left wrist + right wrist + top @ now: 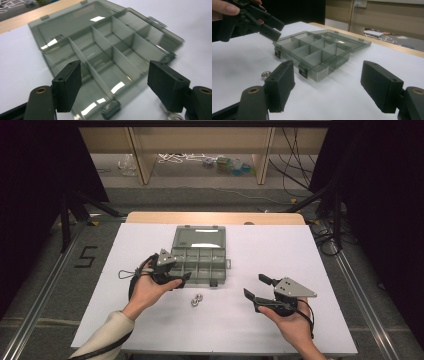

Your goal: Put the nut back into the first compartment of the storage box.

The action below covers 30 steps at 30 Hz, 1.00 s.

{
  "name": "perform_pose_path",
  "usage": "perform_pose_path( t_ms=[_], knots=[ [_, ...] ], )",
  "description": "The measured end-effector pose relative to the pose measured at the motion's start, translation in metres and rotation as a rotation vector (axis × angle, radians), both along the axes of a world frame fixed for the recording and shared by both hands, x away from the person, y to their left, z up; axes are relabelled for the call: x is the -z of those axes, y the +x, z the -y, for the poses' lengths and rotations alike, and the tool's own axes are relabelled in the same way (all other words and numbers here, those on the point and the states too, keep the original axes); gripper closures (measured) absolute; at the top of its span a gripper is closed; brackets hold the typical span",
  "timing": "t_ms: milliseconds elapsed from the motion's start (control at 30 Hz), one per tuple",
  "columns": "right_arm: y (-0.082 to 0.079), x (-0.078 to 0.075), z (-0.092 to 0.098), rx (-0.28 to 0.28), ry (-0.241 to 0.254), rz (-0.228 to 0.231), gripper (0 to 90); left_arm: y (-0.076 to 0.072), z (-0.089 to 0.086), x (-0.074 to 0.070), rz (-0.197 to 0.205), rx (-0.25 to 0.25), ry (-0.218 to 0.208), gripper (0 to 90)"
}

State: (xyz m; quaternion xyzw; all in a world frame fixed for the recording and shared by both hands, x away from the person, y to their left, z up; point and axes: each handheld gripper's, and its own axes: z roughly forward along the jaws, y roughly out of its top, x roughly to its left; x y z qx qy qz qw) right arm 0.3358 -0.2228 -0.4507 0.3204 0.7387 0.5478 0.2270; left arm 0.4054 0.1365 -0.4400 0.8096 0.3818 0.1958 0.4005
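A: What lies on the white table [150,240]?

B: I see the open box [198,256] at centre, left gripper [176,271] over its near-left corner, jaws wide, empty. Right gripper [256,287] near-right, likewise wide. Grey floor [200,195] beyond.

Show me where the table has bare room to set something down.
Bare table lies right of the open organizer box, up to the right gripper; more lies left of the box, beyond the left gripper. It is crowded at the box's near edge, where that gripper hovers above two metal nuts.
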Motion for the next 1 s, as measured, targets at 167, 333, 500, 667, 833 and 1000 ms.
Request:
perform_pose_path(
  t_ms=[167,333,500,667,833,1000],
  knots=[
    [0.000,0.000,0.000,-0.001,-0.001,0.003,27.8,-0.017,0.010,0.012,-0.042,0.058,0.054,27.5],
    [0.000,0.000,-0.001,-0.006,0.018,0.003,27.8,-0.028,0.020,0.018,-0.067,0.115,0.077,28.1],
    [0.001,0.000,0.000,0.000,-0.002,0.025,27.7,-0.038,0.025,0.023,-0.080,0.120,0.077,28.4],
    [0.000,0.000,-0.001,0.000,0.002,0.003,27.8,-0.042,0.029,0.033,-0.095,0.140,0.100,29.4],
    [-0.001,-0.001,0.000,-0.005,-0.002,-0.003,27.8,-0.043,0.033,0.039,-0.114,0.145,0.107,35.0],
    [0.001,0.000,0.000,-0.001,-0.006,0.019,27.7,-0.043,0.035,0.044,-0.121,0.155,0.108,40.1]
  ],
)
